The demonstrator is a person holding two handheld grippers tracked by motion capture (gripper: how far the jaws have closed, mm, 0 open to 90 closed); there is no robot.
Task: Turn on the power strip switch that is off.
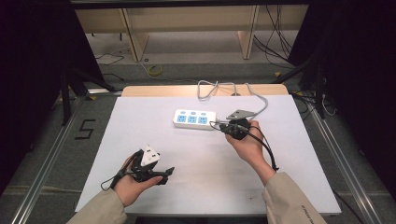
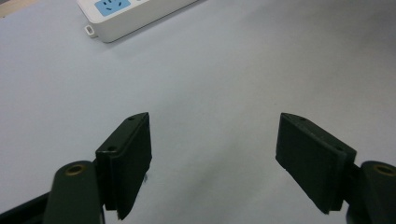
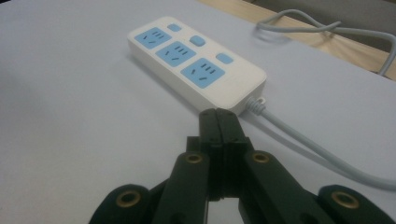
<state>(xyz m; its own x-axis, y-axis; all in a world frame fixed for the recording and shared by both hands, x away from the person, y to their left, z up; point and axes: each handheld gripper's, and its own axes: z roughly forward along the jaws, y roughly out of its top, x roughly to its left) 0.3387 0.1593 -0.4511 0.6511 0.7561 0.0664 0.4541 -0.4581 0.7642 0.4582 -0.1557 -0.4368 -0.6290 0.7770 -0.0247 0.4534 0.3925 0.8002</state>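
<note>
A white power strip (image 1: pixel 194 118) with three blue sockets and three blue switches lies flat on the bench. Its grey cable (image 1: pixel 261 100) trails off its right end toward the far edge.

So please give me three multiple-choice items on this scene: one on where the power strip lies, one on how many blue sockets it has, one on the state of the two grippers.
1. Where does the power strip lie on the white table?
A. far half, near the middle
B. near left corner
C. under the left gripper

2. How many blue sockets does it have?
A. two
B. three
C. five

3. How do the grippers stand?
A. both open
B. left gripper open, right gripper shut
C. left shut, right open

Answers:
1 A: the high view shows it at the table's far part.
2 B: the right gripper view shows three.
3 B: the left jaws stand wide apart, the right ones press together on nothing.
</note>
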